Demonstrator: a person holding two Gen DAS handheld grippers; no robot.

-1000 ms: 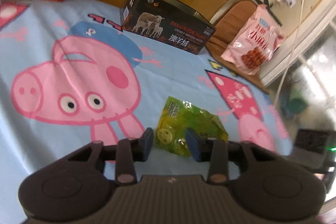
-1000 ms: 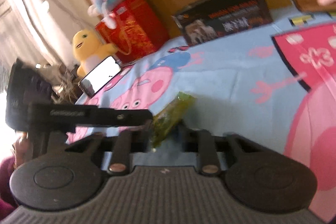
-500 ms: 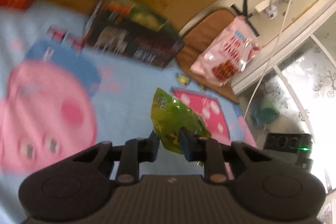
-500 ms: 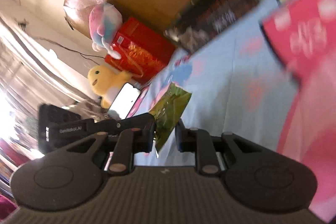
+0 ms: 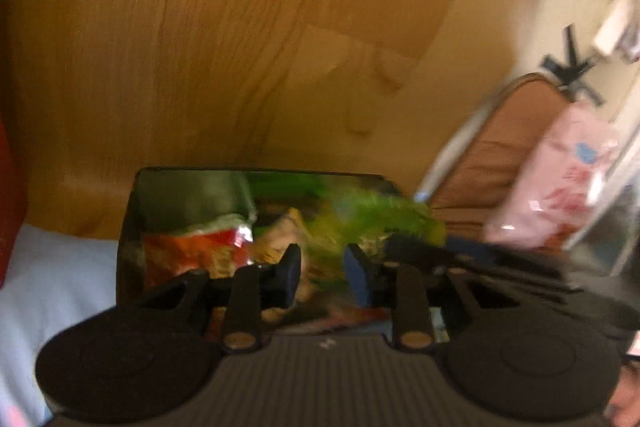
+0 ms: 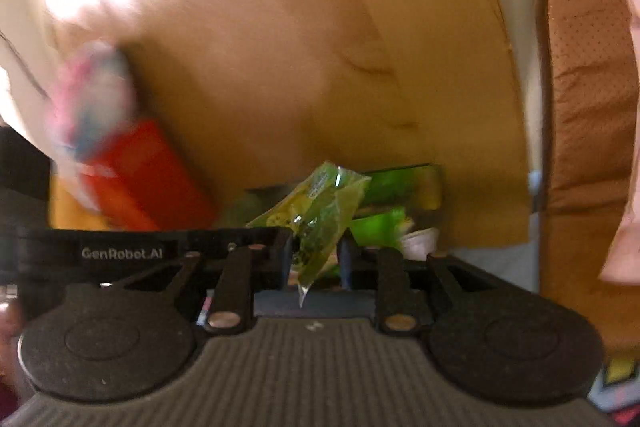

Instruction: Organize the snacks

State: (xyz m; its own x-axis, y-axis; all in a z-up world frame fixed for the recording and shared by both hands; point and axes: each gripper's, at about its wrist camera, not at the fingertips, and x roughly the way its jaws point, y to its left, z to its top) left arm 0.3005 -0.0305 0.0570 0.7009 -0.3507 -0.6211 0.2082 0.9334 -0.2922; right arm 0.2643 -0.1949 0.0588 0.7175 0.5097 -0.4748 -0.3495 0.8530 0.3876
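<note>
Snack packet [image 6: 320, 217], green and yellow, raised over open dark box [image 5: 168, 195] at foot of wooden headboard [image 5: 200, 27]. Box holds red-orange bag [image 5: 192, 251] and other green packets [image 6: 404, 183]. Pale blue bed sheet [image 5: 52, 267] left of box; brown chair [image 6: 588, 87] with pink bag [image 5: 560, 179] to the right; red box [image 6: 148, 179] to the left. Both views motion-blurred. Left claw [image 5: 322, 277] narrowly apart, packet between fingers, contact unclear. Right claw [image 6: 316, 261] likewise slightly apart around packet's lower end; grip cannot be told.
</note>
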